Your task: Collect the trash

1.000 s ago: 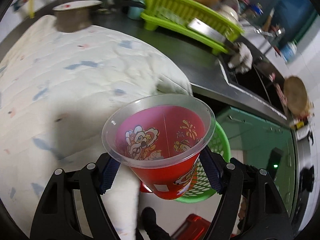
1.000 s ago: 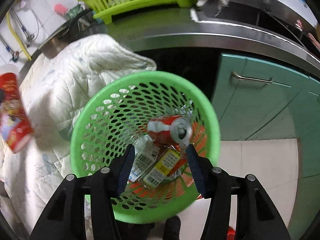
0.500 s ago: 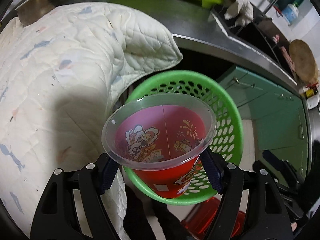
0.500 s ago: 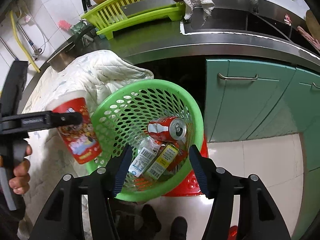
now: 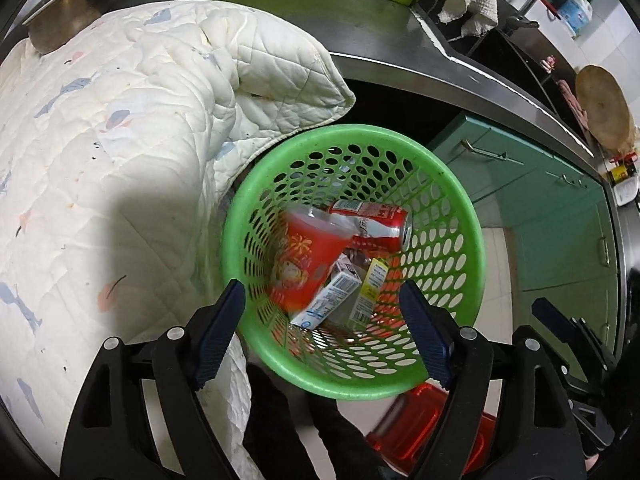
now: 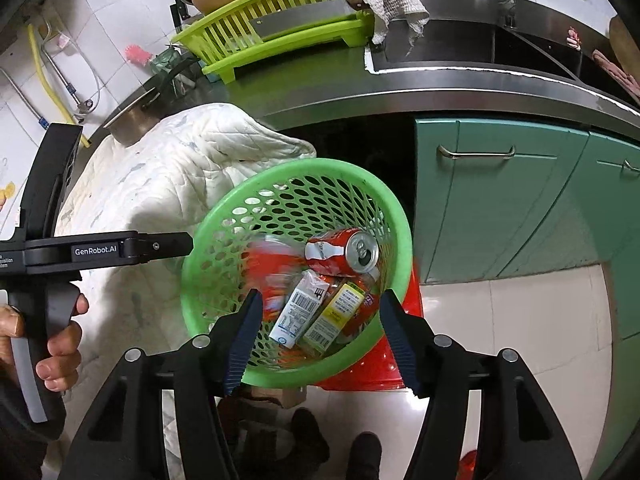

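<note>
— Where did the red cup (image 5: 308,264) end up?

— In the green basket (image 5: 452,216), ahead of the left gripper (image 5: 322,322) and a little toward its left jaw. It lies tilted on the other rubbish with its clear rim up, and it looks blurred in both views.

— So the left jaws have nothing in them?

— Nothing. They stand released, spread wide, with the near rim of the basket showing between them.

— And the right gripper (image 6: 320,332)?

— Its jaws are released too, parted above the near rim of the same basket, gripping nothing. From there the left gripper reaches in from the left side, its tip at the basket's rim, with the person's hand (image 6: 52,344) on the handle.

— What else is in the basket?

— A dented red can (image 5: 374,226) beyond the cup, its top turned toward the right jaw. Nearer the jaws lie a white carton (image 5: 328,300) with a barcode and a yellow carton (image 5: 368,290) beside it, touching each other.

— What's around it?

— A white quilt (image 5: 120,140) lies left of the left jaws, its folded corner just beside the basket. Beyond the basket runs the steel tabletop (image 6: 460,84) with a green dish rack (image 6: 276,28) and a rag (image 6: 394,4) on it. Green cupboards (image 6: 500,200) stand off to the right, and a red stool (image 6: 372,364) sits under the basket.
</note>
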### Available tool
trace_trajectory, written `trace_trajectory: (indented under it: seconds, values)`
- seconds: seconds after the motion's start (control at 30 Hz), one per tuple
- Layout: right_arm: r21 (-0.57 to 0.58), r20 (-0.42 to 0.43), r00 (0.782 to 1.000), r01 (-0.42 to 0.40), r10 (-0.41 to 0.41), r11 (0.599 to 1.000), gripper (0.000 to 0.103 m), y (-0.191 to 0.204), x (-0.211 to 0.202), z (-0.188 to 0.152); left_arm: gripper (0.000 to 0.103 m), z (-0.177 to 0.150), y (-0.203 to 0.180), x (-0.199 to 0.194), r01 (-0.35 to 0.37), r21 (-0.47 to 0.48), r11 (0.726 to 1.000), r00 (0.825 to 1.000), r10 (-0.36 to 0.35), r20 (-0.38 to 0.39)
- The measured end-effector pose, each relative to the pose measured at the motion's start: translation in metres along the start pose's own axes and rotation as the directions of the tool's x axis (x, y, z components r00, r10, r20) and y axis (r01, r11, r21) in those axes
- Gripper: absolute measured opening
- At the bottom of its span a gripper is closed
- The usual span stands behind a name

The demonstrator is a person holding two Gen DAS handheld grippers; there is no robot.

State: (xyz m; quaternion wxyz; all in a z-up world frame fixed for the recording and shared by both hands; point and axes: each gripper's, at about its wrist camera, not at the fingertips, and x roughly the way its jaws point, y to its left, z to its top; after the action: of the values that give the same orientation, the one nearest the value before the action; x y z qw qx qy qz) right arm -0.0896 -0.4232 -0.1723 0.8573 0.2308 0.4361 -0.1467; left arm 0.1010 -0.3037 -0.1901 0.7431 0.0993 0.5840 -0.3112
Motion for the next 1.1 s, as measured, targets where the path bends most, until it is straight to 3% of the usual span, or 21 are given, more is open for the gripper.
trace_trajectory:
  seconds: [0.37, 0.63, 1.1]
  values:
    - [-0.036, 0.023, 1.000, -0.015, 0.016, 0.999, 0.062, 0.016, -0.012, 0.003, 0.082, -0.007, 0.009, -0.037, -0.017, -0.011, 1.000, 0.997, 0.017, 0.079]
    - [-0.109, 0.039, 0.998, -0.043, 0.047, 0.993, 0.067, 0.049, -0.021, 0.009, 0.086, -0.019, 0.040, -0.087, -0.064, -0.072, 0.995, 0.978, 0.077, 0.192]
    - [-0.280, 0.058, 0.989, -0.115, 0.136, 0.953, 0.074, 0.132, -0.029, 0.033, 0.090, -0.062, 0.110, -0.172, -0.171, -0.229, 0.958, 0.892, 0.249, 0.376]
